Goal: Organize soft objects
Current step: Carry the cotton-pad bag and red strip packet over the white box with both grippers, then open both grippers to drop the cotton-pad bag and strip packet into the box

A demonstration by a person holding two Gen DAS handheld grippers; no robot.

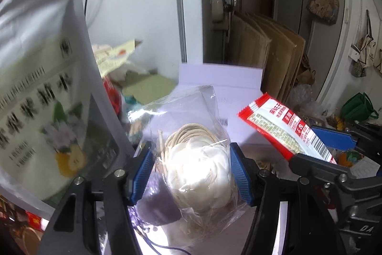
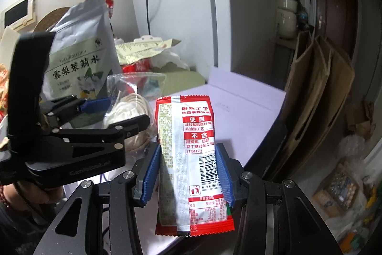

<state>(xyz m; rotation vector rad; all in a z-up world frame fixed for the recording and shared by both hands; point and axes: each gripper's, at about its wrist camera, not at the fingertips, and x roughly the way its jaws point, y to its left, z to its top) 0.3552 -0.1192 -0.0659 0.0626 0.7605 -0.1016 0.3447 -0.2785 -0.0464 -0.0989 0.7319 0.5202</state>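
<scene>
A clear bag (image 1: 191, 159) holding a white coil and a pale lump is clamped between the blue pads of the left claw (image 1: 191, 173); the bag fills the gap between the jaws and its open top stands up beyond the fingertips. In the right wrist view the same bag (image 2: 129, 111) is seen left of centre, gripped by the left claw (image 2: 119, 111).

A red-and-white sachet (image 2: 191, 159) is held upright in the right claw (image 2: 188, 171), both pads pressed against its long edges, its upper half sticking out past the tips and its lower end hanging near the camera. From the left wrist the sachet (image 1: 286, 128) is seen at the right, tilted, in the right claw (image 1: 320, 147).

Both items are held above a pale counter (image 2: 250, 111). A silver pouch (image 2: 81, 59) stands at the far left.
</scene>
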